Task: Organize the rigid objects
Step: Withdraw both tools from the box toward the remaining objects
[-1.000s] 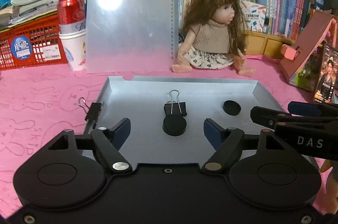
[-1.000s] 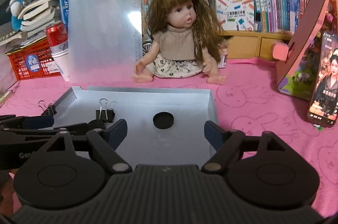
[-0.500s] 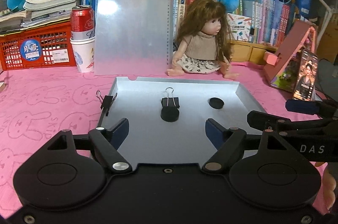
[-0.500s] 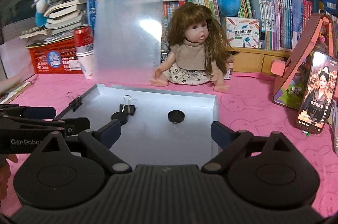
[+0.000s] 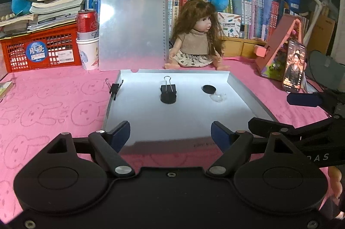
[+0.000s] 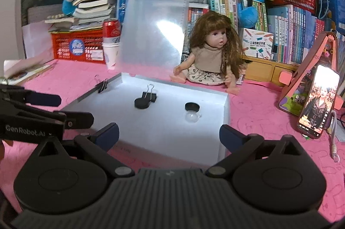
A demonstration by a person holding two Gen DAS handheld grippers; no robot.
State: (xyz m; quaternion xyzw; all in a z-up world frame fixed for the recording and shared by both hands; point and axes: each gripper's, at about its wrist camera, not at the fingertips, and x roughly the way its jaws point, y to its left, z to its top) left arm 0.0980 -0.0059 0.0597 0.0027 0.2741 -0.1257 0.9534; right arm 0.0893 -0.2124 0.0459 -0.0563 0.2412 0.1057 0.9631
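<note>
Metal tray (image 5: 248, 97) — binder clip (image 5: 168, 89), both claws spread.

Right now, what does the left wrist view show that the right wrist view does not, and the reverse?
Only the left wrist view shows the left gripper head-on, open and empty, with the right gripper's fingers entering at its right edge.

Only the right wrist view shows the right gripper head-on, also open and empty, and the white cord below the phone.

Both show the metal tray, the binder clip beside a black disc, a second black disc, a clip on the tray's wall, and the doll.
</note>
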